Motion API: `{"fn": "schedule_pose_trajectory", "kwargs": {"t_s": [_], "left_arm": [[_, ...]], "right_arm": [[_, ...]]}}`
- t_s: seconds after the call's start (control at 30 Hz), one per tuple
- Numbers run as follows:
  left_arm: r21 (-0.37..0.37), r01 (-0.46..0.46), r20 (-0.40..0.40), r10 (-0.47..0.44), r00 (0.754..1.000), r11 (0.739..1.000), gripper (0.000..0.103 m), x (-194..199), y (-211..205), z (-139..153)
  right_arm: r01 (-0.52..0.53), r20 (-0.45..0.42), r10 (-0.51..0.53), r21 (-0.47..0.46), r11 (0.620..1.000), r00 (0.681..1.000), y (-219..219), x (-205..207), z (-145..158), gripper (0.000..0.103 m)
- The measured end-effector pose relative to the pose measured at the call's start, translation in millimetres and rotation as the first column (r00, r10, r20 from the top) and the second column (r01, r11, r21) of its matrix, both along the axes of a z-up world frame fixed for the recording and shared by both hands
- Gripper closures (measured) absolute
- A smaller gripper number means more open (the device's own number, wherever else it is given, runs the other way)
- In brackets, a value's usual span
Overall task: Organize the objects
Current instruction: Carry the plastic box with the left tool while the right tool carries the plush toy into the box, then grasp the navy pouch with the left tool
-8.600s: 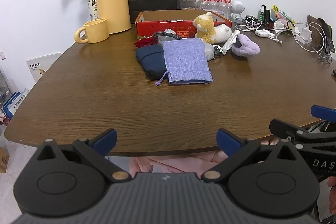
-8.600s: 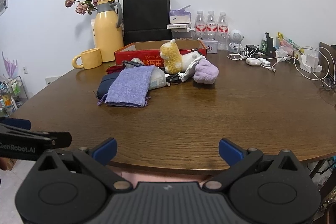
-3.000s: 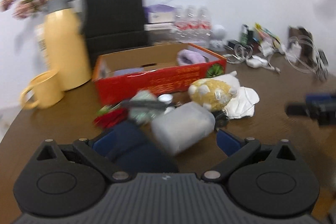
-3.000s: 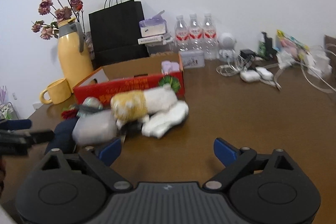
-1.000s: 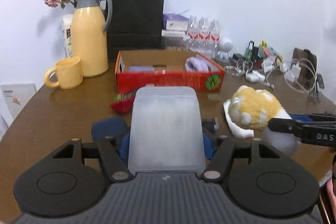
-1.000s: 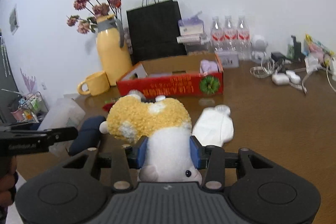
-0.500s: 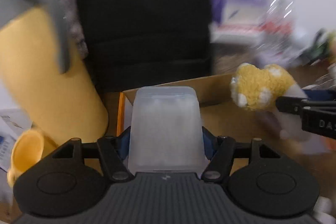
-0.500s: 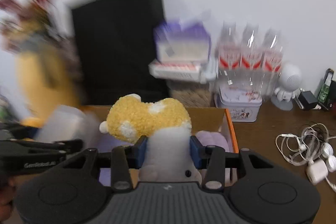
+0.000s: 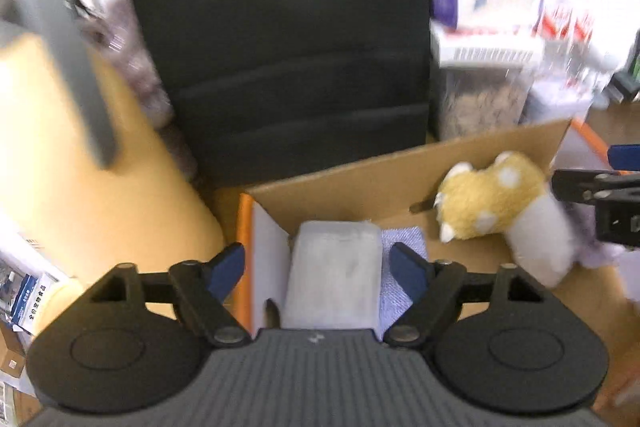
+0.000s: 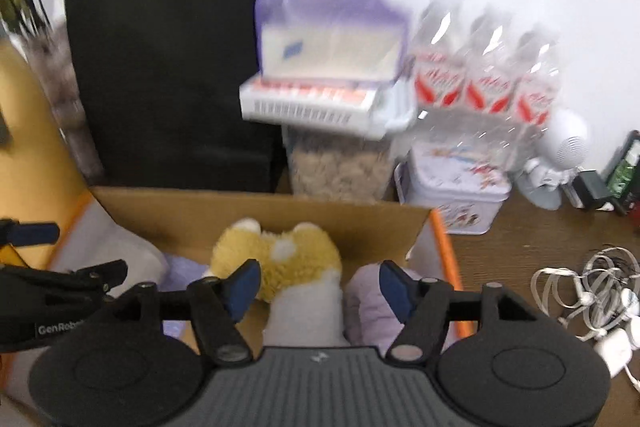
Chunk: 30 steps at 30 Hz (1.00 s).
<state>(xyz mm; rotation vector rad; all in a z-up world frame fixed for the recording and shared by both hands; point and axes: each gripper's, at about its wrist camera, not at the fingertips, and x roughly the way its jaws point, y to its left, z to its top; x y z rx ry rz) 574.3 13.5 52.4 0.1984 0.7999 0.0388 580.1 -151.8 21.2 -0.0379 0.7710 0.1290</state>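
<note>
Plush toy in box, head toward back wall.

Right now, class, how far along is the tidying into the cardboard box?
Done: the frosted pouch, a blue cloth, the plush toy and a purple soft item lie inside the box.
In hand: nothing; the left gripper and right gripper are open above their items.
Left: cannot tell; the table in front of the box is out of view.

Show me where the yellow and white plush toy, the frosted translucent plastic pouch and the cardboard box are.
yellow and white plush toy [image 10: 280, 251]: right wrist view, yellow head.
frosted translucent plastic pouch [image 9: 334, 275]: left wrist view, top face.
cardboard box [image 9: 360, 183]: left wrist view, back wall.
</note>
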Motion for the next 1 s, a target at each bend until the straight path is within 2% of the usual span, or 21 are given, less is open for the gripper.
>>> {"fn": "schedule_pose_trajectory", "kwargs": {"t_s": [0.13, 0.2, 0.27, 0.4, 0.5, 0.6, 0.7, 0.8, 0.87, 0.93, 1.0], "left_arm": [[-0.016, 0.021, 0.096, -0.019, 0.995, 1.000, 0.009, -60, 4, 44], [-0.027, 0.047, 0.138, -0.043, 0.990, 0.999, 0.006, -99, 6, 63], [-0.035, 0.095, 0.174, -0.087, 0.981, 0.995, 0.005, -140, 6, 76], [-0.070, 0.167, 0.271, -0.142, 0.952, 0.984, 0.000, -246, -2, 88], [-0.058, 0.206, 0.303, -0.180, 0.936, 0.977, 0.000, -317, -13, 79], [-0.062, 0.237, 0.338, -0.203, 0.919, 0.969, 0.000, -386, -14, 61], [-0.105, 0.243, 0.333, -0.196, 0.922, 0.964, 0.000, -439, -9, 39], [-0.203, 0.211, 0.291, -0.147, 0.945, 0.956, 0.000, -473, -1, 29], [-0.250, 0.199, 0.295, -0.121, 0.948, 0.948, 0.000, -492, 5, 30], [-0.253, 0.184, 0.307, -0.101, 0.946, 0.950, 0.000, -506, 8, 29], [-0.230, 0.180, 0.308, -0.104, 0.946, 0.956, 0.000, -506, 8, 24]], "right_arm": [[-0.018, 0.078, 0.015, 0.037, 0.999, 0.997, -18, -45, 42, 0.027], [-0.039, 0.119, 0.030, 0.069, 0.997, 0.992, -30, -81, 61, 0.025], [-0.058, 0.141, 0.045, 0.086, 0.995, 0.989, -41, -109, 71, 0.024], [-0.106, 0.175, 0.081, 0.141, 0.984, 0.981, -62, -184, 77, 0.022], [-0.145, 0.186, 0.106, 0.209, 0.967, 0.977, -75, -246, 70, 0.020], [-0.167, 0.229, 0.116, 0.217, 0.962, 0.966, -86, -314, 55, 0.018], [-0.189, 0.280, 0.126, 0.212, 0.959, 0.952, -92, -385, 32, 0.012], [-0.169, 0.246, 0.112, 0.225, 0.960, 0.963, -97, -437, 13, 0.012], [-0.160, 0.195, 0.116, 0.229, 0.960, 0.974, -102, -464, 4, 0.012], [-0.202, 0.165, 0.165, 0.244, 0.948, 0.972, -107, -486, 0, 0.012], [-0.241, 0.173, 0.206, 0.219, 0.945, 0.963, -112, -503, 1, 0.012]]}}
